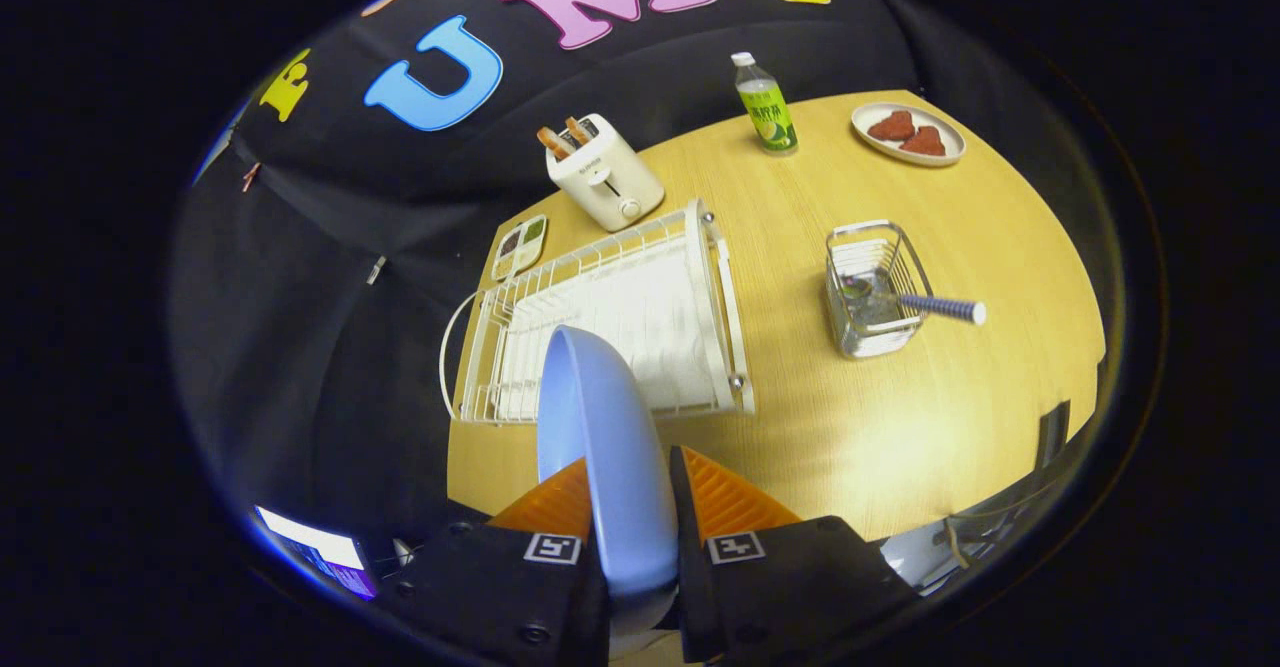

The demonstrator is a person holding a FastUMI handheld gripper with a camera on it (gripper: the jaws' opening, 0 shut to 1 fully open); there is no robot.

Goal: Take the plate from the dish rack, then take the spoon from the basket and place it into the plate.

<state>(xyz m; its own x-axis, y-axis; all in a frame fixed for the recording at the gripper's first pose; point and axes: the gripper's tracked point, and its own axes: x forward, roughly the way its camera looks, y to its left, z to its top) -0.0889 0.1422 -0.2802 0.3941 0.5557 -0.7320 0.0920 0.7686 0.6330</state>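
My claw [630, 507] is clenched on the plate [600, 447]: both orange fingers [725, 502] press its sides, one on each face, and the pale blue plate stands on edge between them, its rim reaching out ahead of my fingertips. I hold it up above the wooden bench [850, 417], over the near end of the dish rack [600, 322].

The dish rack is my landmark. It is a white wire rack lying flat on the bench, with a white tray under its wires, and the plate in my grip hides part of its near side. Just beyond the rack's far end stands a cream toaster [605, 172] with two slices of toast [563, 135] sticking up from its slots. Beside the rack's far corner, between it and the bench edge, lies a small tray with coloured compartments [520, 245]; what is in them is too small to tell.

To the other side of the rack, apart from it, sits the wire basket [875, 287]. The spoon [905, 299] rests in it, bowl down inside and its striped handle leaning out over the rim, away from the rack. Farther off than the basket, well beyond the rack, a green-labelled bottle [765, 102] stands upright, and past that is a pale dish [908, 134] carrying two reddish-brown pieces [910, 132].
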